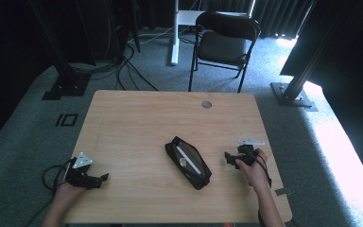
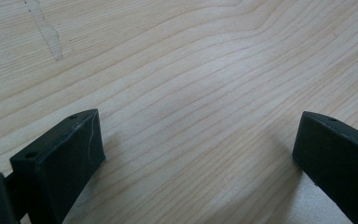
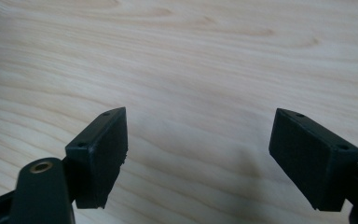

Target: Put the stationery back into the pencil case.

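A black pouch [image 1: 188,162] lies open near the middle of the wooden table [image 1: 137,118], with a white stick-shaped item and a small round pale item showing inside it. My left gripper [image 1: 105,177] rests by the table's front left corner, a good way left of the pouch. In the left gripper view its jaws stand wide apart over bare wood, so the left gripper [image 2: 198,154] is open and empty. My right gripper [image 1: 227,156] sits just right of the pouch, apart from it. The right gripper [image 3: 198,149] is open too, with only wood grain between its jaws.
A round grommet hole [image 1: 206,104] sits near the table's far edge. A black folding chair [image 1: 224,40] stands beyond the table, with black frame posts and floor cables at both sides. A pale scuff mark [image 2: 46,30] shows on the wood ahead of the left gripper.
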Available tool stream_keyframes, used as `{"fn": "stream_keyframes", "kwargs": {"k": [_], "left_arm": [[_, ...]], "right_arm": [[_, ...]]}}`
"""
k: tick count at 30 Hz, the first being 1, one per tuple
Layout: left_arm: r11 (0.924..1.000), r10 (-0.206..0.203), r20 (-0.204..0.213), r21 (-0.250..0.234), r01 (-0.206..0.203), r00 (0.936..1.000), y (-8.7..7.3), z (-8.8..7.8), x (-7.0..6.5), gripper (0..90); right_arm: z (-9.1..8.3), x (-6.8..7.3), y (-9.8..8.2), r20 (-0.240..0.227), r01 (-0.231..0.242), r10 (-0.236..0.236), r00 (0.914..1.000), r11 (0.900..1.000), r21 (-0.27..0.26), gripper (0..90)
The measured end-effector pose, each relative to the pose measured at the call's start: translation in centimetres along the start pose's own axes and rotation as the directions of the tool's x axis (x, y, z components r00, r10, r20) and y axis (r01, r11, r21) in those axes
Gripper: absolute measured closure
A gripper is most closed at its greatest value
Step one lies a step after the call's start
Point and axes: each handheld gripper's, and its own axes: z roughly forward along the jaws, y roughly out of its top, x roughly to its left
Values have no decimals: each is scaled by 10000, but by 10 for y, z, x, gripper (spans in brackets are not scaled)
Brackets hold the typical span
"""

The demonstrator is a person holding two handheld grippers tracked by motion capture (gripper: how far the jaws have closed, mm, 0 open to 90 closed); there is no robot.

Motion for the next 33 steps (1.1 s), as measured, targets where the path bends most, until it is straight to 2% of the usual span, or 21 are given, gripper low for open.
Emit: {"fn": "stream_keyframes", "kwargs": {"k": [3,5,7,10,12,18,20,25,33], "left_arm": [[10000,3,-1,2,-3,10000,0,0,0,21],[10000,2,-1,1,-2,10000,0,0,0,21],[10000,8,-2,6,-8,10000,0,0,0,21],[10000,6,-2,4,-6,10000,0,0,0,21],[10000,2,0,2,-2,10000,0,0,0,21],[10000,-9,-4,6,9,10000,0,0,0,21],[10000,-10,-6,3,10,10000,0,0,0,21],[10000,-11,-10,-9,11,10000,0,0,0,21],[10000,-11,-9,-10,11,10000,0,0,0,21]], "right_arm": [[-1,-6,-7,273,-171,167,9995,9998,136,192],[-3,-10,-12,448,-490,479,9978,9985,235,189],[-5,-15,-15,726,-709,711,9948,9975,-59,189],[-7,-22,-23,1036,-1053,1044,9891,9944,40,184],[-9,-26,-27,1187,-944,944,9884,9955,-57,179],[-16,-28,-37,1609,-1082,1123,9806,9936,-337,158],[-18,-26,-41,1609,-1357,1403,9770,9900,-392,135],[-24,-24,-49,1717,-1444,1511,9735,9882,-512,135],[-26,-24,-51,1655,-1367,1434,9757,9893,-516,134]]}}
